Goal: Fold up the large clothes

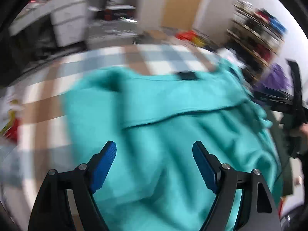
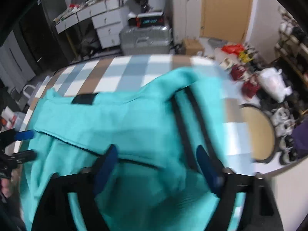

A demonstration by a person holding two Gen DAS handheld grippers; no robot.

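Teal garment [image 1: 173, 115] lies spread on the checked tablecloth [image 1: 48, 96] beneath both tongs, its folded edge crosswise ahead of them, black label [image 2: 84, 98] at the far edge. Left gripper [image 1: 154, 165] and right gripper [image 2: 156, 165] gape wide, holding nothing.

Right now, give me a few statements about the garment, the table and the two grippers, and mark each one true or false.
1. The garment is teal. True.
2. The left gripper is clamped on the garment. False: its jaws stand open, nothing pinched between them.
3. The garment lies on a checked tablecloth. True.
4. The right gripper is shut. False: its jaws are wide apart above the fabric.
5. A dark patch sits near the garment's far edge. True.
6. The garment hangs on a rack. False: it lies spread on the table.
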